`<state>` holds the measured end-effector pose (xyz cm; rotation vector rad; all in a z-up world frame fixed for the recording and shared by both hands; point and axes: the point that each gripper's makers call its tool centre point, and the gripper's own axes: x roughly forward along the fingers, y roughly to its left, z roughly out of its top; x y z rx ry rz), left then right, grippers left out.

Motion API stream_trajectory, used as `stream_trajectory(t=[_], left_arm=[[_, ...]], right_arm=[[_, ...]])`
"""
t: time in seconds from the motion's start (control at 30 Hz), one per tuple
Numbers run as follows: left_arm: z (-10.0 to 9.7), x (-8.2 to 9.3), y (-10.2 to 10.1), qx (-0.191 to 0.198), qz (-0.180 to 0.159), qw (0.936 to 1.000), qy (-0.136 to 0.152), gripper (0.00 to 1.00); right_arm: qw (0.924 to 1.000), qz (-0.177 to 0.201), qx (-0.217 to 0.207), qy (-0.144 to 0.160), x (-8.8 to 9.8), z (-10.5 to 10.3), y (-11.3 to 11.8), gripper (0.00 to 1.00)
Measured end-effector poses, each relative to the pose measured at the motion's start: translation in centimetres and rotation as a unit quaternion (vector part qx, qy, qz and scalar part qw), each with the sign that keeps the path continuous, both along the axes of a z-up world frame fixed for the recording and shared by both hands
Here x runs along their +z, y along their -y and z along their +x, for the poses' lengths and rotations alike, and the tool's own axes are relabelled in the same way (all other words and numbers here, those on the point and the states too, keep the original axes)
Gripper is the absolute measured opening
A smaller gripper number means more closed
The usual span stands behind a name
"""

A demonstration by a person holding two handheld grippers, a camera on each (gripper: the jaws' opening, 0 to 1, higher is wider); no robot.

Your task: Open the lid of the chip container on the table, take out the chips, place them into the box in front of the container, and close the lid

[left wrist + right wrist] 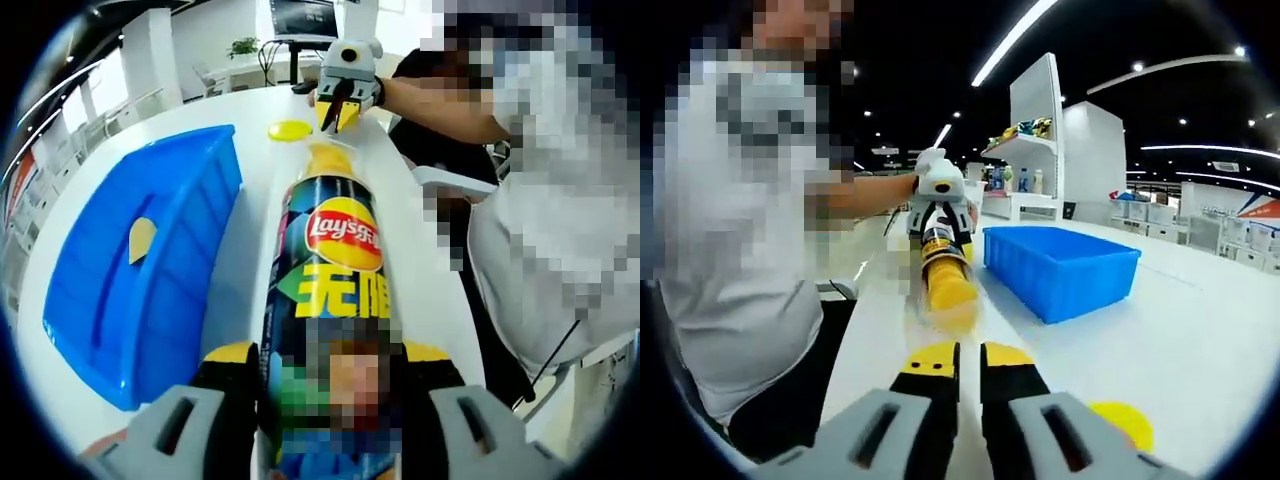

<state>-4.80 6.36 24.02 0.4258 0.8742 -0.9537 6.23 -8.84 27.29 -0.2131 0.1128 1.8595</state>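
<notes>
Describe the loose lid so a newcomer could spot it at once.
Start at the white table, past the open end of the Lay's chip can and beside the blue box. The lid lies flat there: a small yellow disc, apart from the can and outside the box.

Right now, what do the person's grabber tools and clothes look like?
Each gripper has chunky grey bodies with slots, black jaws and yellow tips. The left gripper shows this up close, and so does the right gripper. Seen from the front, a gripper has a white-grey head. The person wears a light short-sleeved shirt and dark trousers.
</notes>
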Motion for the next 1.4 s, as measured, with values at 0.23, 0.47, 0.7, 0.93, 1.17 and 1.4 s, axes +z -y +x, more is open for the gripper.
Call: stream_trajectory(t=[0.23,0.47,0.7,0.93,1.17,1.4], left_arm=[[0.3,0.5,0.8,-0.004,-0.031,0.9993,0.023,0.56],[0.5,0.5,0.7,-0.012,-0.038,0.9982,0.045,0.58],[0.5,0.1,-0.1,-0.017,-0.034,0.9978,0.054,0.60],[0.5,0.3,-0.8,-0.013,-0.034,0.9968,0.071,0.61],[1.2,1.8,-1.1,-0.008,-0.034,0.9927,0.115,0.61],[0.9,1.6,-0.4,-0.024,-0.020,0.9914,0.127,0.61]], right_arm=[[1.0000,-0.001,0.004,0.004,-0.3,-0.3,-0.7,0.01],[1.0000,0.004,0.003,0.003,-0.1,-0.6,-1.2,0.01],[1.0000,0.001,0.007,-0.001,-0.3,-0.9,-1.2,0.01],[1.0000,0.003,0.000,-0.001,-0.4,-0.7,-1.2,0.01],[1.0000,0.000,-0.002,-0.007,-0.6,-0.6,-1.3,0.01],[0.9999,-0.001,-0.009,-0.009,-0.7,-0.4,-1.3,0.01]])
